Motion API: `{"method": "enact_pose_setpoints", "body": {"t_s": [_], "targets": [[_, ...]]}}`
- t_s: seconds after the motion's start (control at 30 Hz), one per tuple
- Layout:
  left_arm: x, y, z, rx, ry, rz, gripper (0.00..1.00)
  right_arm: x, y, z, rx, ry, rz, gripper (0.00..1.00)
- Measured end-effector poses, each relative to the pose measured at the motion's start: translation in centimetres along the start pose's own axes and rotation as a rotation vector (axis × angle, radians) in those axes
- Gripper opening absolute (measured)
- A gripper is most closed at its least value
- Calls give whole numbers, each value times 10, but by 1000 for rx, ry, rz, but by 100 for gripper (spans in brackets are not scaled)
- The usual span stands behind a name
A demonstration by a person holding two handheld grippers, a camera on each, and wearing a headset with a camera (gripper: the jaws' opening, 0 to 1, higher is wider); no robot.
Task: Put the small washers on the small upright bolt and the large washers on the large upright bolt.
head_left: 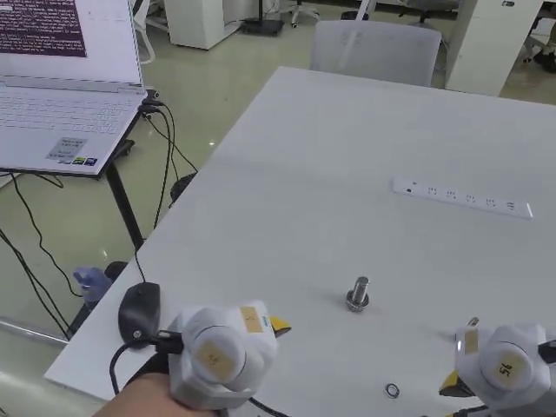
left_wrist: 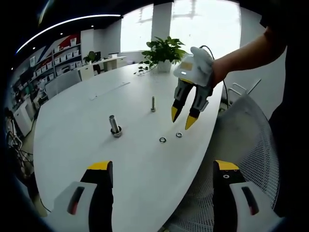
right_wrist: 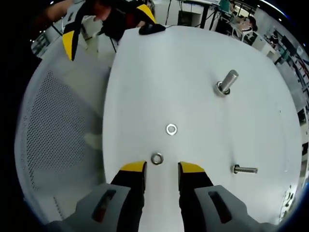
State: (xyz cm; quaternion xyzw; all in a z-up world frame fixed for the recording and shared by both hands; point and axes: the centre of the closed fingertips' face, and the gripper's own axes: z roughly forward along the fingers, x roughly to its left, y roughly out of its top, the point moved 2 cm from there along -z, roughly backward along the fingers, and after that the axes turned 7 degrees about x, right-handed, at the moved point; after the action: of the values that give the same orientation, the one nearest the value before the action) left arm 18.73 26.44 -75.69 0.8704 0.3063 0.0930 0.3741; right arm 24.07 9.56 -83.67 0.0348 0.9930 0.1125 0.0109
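Near the front edge of the white table (head_left: 347,156) we see two washers lying flat and apart from each other, neither one on a bolt. Our right gripper (right_wrist: 162,167) is poised just short of the nearer washer (right_wrist: 157,158), which sits a little ahead of the gap between the yellow tips, slightly toward the left one. The jaws stand a narrow way apart and hold nothing. The farther washer (right_wrist: 171,129) lies beyond it, further onto the table. We cannot tell which washer is small and which large — they look much alike. The large bolt (right_wrist: 226,83) stands upright on its head, well beyond the washers and off to the right in the right gripper view, its shank bare. The small bolt (right_wrist: 245,169) also stands upright, well apart from the large one, and is bare too. Our left gripper (left_wrist: 163,166) is held over the table's near edge with its jaws spread wide and empty — it looks across at the right gripper, the washers and both bolts. A white mesh chair (left_wrist: 251,145) sits below the table edge beside the grippers. Farther off on the table lies a white power strip (head_left: 460,198), and near the front left corner a black mouse (head_left: 139,311). An open laptop (head_left: 61,87) sits on a stand beside the table.
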Motion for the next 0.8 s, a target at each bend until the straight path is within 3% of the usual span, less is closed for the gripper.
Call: {"method": "enact_pose_setpoints", "body": {"t_s": [0.37, 0.8], "targets": [[-2, -3, -1, 8, -12, 5, 84, 4, -2, 19, 18, 4, -20, 26], [1, -2, 1, 12, -22, 18, 84, 5, -1, 25, 35, 2, -33, 25]]}}
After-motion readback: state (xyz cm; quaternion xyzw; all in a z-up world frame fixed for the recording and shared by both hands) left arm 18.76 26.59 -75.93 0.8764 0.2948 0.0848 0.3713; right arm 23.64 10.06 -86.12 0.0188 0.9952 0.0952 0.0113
